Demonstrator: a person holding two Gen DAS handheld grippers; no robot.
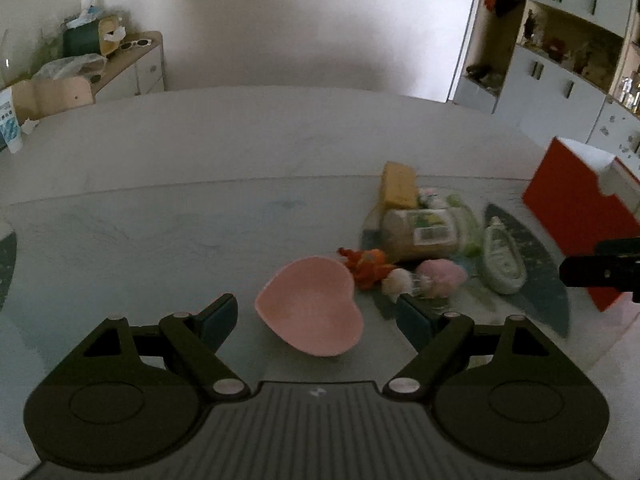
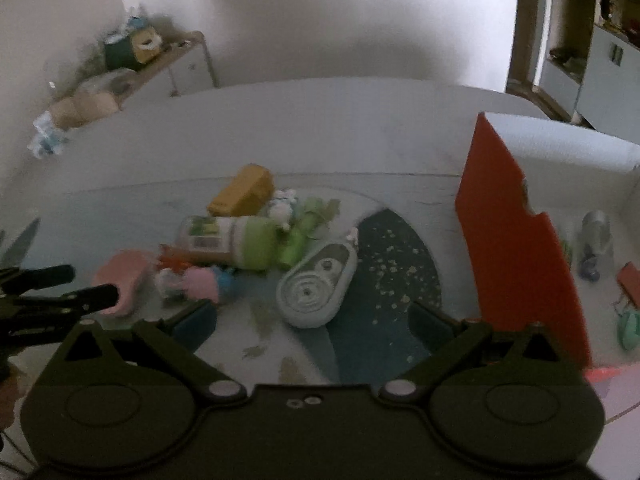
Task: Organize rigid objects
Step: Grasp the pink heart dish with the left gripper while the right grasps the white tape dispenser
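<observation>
Pink heart bowl (image 1: 310, 306) between open left gripper (image 1: 316, 316) jaws, untouched

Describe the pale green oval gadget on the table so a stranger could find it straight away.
Start at the red-fronted box. Just left of it, a dark speckled mat lies on the table. The pale green correction-tape dispenser lies on that mat's left edge, the only flat teardrop shape with ringed wheels showing through its clear top.
</observation>
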